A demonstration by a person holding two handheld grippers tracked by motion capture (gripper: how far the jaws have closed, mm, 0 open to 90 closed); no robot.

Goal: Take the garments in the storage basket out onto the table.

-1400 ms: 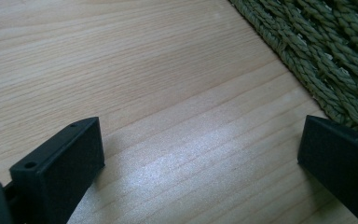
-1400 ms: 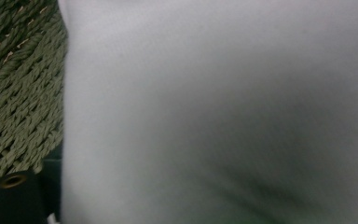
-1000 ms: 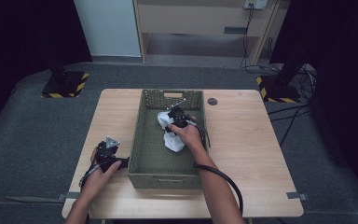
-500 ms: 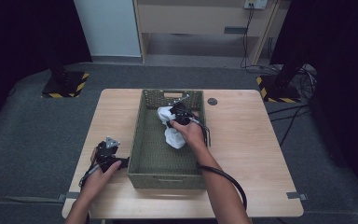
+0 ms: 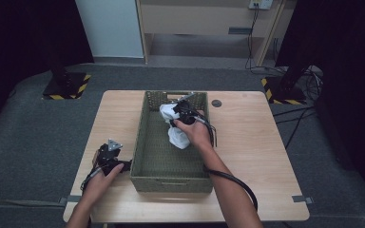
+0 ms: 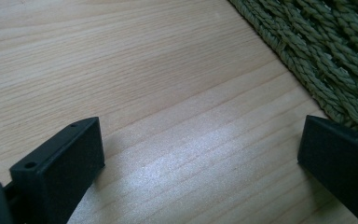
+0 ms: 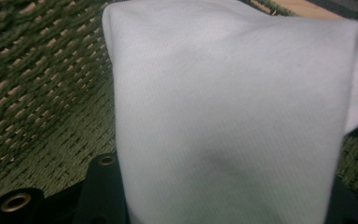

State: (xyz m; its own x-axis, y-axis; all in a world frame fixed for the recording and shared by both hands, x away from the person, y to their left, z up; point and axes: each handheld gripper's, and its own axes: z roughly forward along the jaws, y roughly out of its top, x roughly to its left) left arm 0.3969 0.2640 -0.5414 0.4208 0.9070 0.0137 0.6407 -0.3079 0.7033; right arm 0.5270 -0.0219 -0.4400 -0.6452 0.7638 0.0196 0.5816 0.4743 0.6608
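in the high view the right gripper (image 5: pixel 183 111) has moved a little farther toward the far end of the green woven basket (image 5: pixel 147 137) than a second ago, and the white cloth (image 5: pixel 177 135) has gone along with it, now bunched near the basket's far right corner; the left gripper (image 5: pixel 110 154) has stayed where it was on the wooden counter (image 5: pixel 247 142), just beside the basket's left wall. here the right hand (image 5: pixel 195 133) reaches forward over the basket with the forearm coming in from the bottom edge and a black cable looping off the wrist, while the left hand (image 5: pixel 105 173) lies low on the counter, wrapped around its gripper's handle, the grey three-cornered plate on top facing up. in the left gripper view the two black fingers (image 6: pixel 70 172) stand wide apart with nothing between them, hovering just over bare wood grain, and the woven basket wall (image 6: pixel 326 60) runs along the upper right, close to the right-hand finger. in the right gripper view the white cloth (image 7: pixel 233 121) drapes over the gripper and covers its fingers, so how far they stand apart cannot be told from here; the black body of the gripper shows under the cloth's lower edge, and the basket's green weave (image 7: pixel 42 88) lies behind and to the left, tilted in the frame.
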